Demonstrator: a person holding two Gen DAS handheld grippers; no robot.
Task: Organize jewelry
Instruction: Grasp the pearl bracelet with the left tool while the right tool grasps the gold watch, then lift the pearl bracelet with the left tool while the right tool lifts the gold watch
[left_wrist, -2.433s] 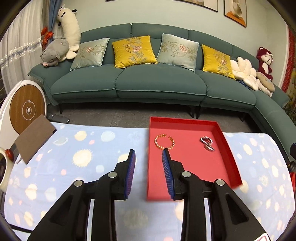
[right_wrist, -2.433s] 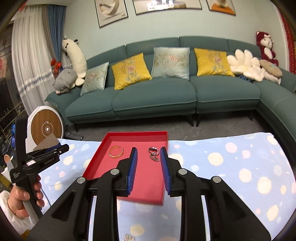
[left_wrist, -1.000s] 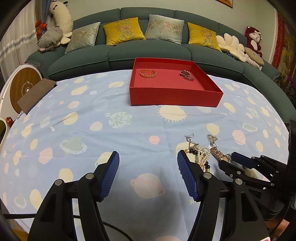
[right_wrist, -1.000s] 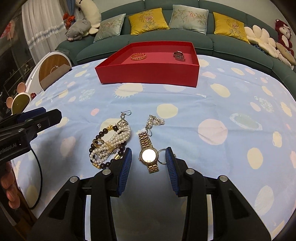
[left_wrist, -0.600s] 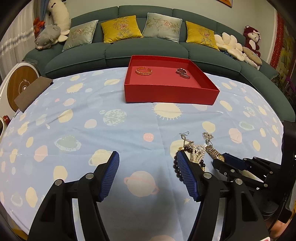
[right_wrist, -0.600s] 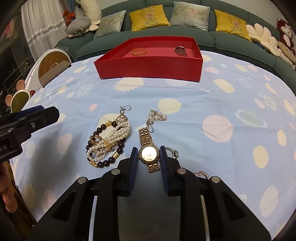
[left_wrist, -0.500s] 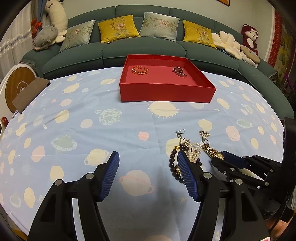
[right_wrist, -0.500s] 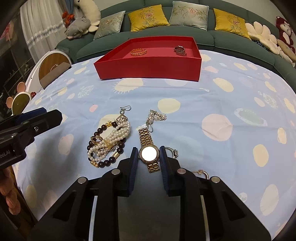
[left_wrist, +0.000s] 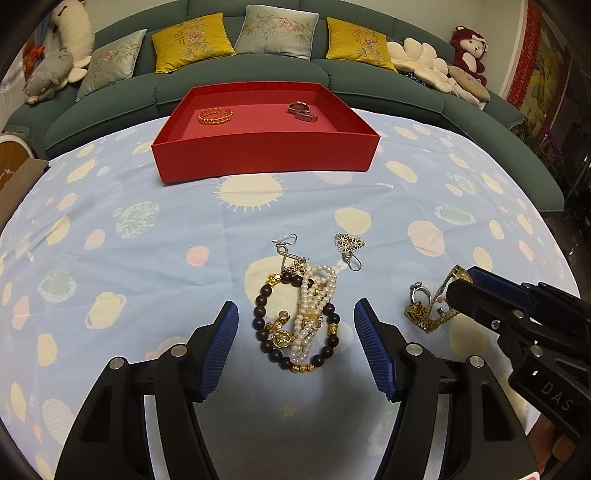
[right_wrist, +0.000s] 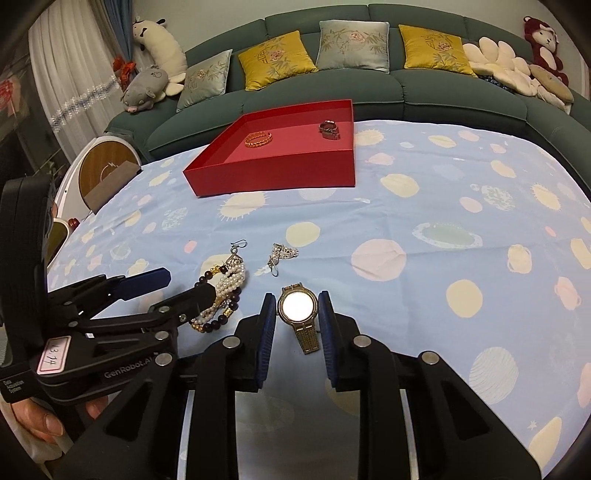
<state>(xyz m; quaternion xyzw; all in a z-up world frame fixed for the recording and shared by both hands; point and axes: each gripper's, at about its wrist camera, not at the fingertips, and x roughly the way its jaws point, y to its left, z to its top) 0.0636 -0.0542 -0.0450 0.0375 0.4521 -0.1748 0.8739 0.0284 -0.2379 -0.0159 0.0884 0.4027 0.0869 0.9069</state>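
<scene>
My right gripper (right_wrist: 297, 297) is shut on a gold watch (right_wrist: 297, 308), pads pressing the round case, and the strap hangs off the cloth. From the left wrist view the gold watch (left_wrist: 428, 317) dangles from the right gripper (left_wrist: 466, 282), beside a silver ring (left_wrist: 419, 291). My left gripper (left_wrist: 295, 306) is open low over a tangle of pearl bracelet (left_wrist: 316, 291) and dark bead bracelet (left_wrist: 260, 317), which lies between its fingers untouched. The red tray (left_wrist: 266, 155) at the far side holds a gold bangle (left_wrist: 215, 115) and a silver piece (left_wrist: 301, 110).
Two earrings (left_wrist: 284, 243) (left_wrist: 349, 245) lie on the blue patterned cloth (left_wrist: 147, 258) just beyond the bracelets. A green sofa (right_wrist: 332, 88) with cushions runs behind the table. A hand (right_wrist: 40, 421) holds the left gripper at the left edge.
The right gripper's jaws closed on the gold watch and raised it off the cloth. The left gripper moved right and down until the bracelet tangle lies between its open fingers.
</scene>
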